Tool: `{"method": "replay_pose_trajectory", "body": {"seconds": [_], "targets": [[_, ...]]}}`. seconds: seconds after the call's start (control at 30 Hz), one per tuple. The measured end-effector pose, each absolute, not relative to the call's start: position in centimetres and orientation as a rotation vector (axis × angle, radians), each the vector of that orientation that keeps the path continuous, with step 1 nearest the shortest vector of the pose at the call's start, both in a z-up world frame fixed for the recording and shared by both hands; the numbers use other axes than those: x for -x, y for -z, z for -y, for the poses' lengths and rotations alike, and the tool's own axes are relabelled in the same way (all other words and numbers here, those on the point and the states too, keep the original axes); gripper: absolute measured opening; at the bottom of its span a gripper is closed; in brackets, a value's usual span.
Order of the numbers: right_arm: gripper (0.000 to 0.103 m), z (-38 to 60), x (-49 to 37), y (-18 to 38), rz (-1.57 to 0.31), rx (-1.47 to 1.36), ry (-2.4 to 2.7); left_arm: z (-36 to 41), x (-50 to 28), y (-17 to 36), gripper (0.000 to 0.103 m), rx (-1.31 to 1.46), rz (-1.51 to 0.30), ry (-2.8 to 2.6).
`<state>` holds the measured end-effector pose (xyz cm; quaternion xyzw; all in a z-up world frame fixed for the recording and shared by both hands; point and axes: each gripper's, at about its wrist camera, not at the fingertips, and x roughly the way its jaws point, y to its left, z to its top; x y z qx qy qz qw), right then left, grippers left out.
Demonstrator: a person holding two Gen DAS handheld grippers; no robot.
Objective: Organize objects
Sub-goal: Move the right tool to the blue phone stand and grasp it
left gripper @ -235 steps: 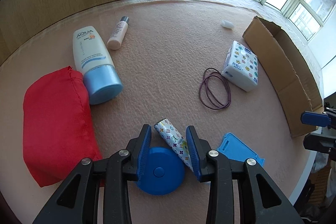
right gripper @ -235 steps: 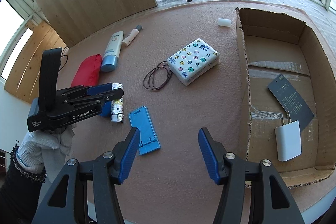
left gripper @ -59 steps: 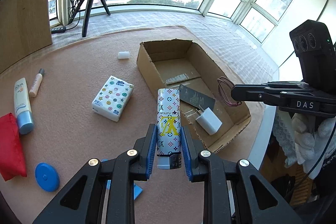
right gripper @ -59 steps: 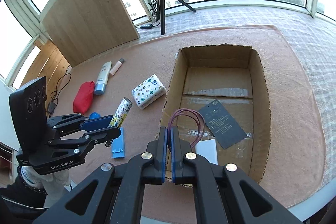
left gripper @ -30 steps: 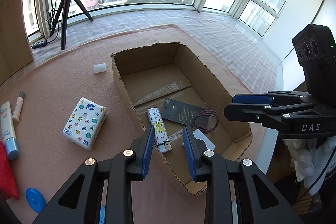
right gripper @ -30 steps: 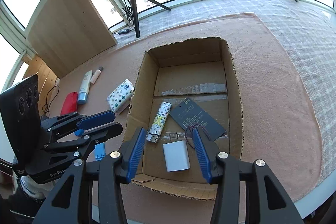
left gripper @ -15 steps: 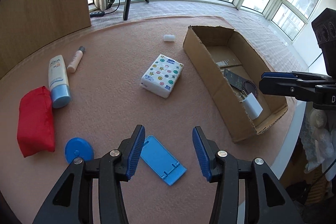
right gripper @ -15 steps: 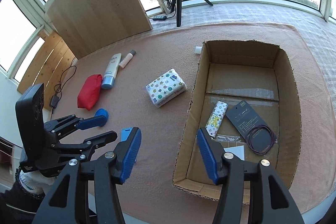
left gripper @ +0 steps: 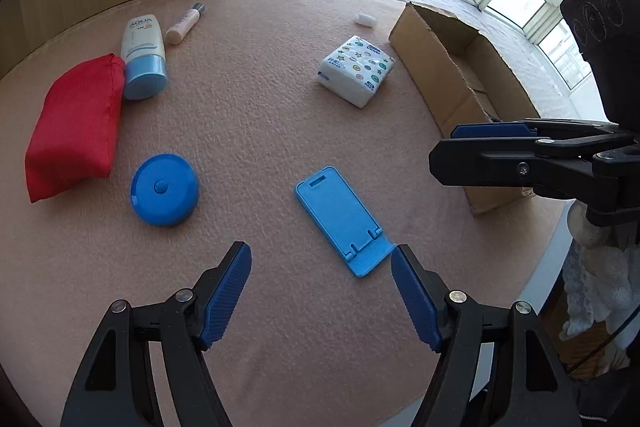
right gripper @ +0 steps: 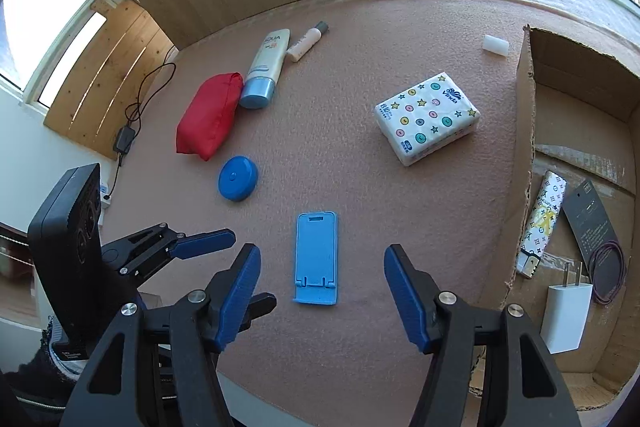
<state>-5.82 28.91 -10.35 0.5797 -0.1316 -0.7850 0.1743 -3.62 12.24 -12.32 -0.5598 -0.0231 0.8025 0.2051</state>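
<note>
A light blue phone stand (left gripper: 345, 224) (right gripper: 316, 259) lies flat on the pink mat, near its front edge. My left gripper (left gripper: 321, 273) hangs open just short of it, empty. My right gripper (right gripper: 322, 273) is also open and empty, with the stand's foot end between its fingers' line. A round blue disc (left gripper: 164, 189) (right gripper: 238, 183) sits to the left. The cardboard box (left gripper: 452, 67) (right gripper: 524, 131) at the right holds a patterned tube (right gripper: 543, 217), a dark card (right gripper: 590, 217), a purple band loop (right gripper: 610, 277) and a white charger (right gripper: 566, 319).
A star-printed tissue pack (left gripper: 356, 70) (right gripper: 427, 118) lies mid-mat. A red pouch (left gripper: 76, 125) (right gripper: 210, 115), a sunscreen tube (left gripper: 142, 57) (right gripper: 266, 69) and a small beige tube (left gripper: 184, 23) (right gripper: 307, 41) lie at the far left. A white cap (left gripper: 366, 19) (right gripper: 495, 45) lies near the box's far corner. A tripod stands beyond the mat.
Both grippers have dropped closer to the mat and moved left, away from the box, toward the phone stand. Both stay open. Earlier the tube and the band loop were released into the box.
</note>
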Motion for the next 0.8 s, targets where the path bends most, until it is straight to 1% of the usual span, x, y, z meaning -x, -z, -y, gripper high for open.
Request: {"method": "replay_pose_trajectory", "body": {"seconds": [0.37, 0.43, 0.5, 0.53, 0.6, 0.67, 0.8], "targets": [[0.06, -27.1, 6.9, 13.5, 0.402, -1.748, 2.162, -12.3, 3.1, 13.8, 0.075, 1.569, 0.161, -2.206], [0.06, -26.9, 7.1, 14.2, 0.401, -1.772, 2.149, -12.4, 3.2, 14.0, 0.071, 1.571, 0.179, -2.198], [0.06, -26.7, 7.1, 14.8, 0.392, -1.791, 2.14, -12.5, 3.3, 14.3, 0.064, 1.572, 0.197, -2.189], [0.059, -26.6, 7.2, 15.1, 0.382, -1.801, 2.137, -12.5, 3.3, 14.4, 0.062, 1.572, 0.209, -2.185], [0.055, -26.5, 7.2, 15.7, 0.374, -1.823, 2.13, -12.7, 3.5, 14.6, 0.055, 1.576, 0.229, -2.171], [0.051, -26.4, 7.2, 16.3, 0.38, -1.841, 2.118, -12.9, 3.7, 14.9, 0.053, 1.581, 0.232, -2.163], [0.048, -26.2, 7.3, 16.5, 0.356, -1.842, 2.13, -13.5, 3.9, 15.3, 0.05, 1.588, 0.235, -2.154]]}}
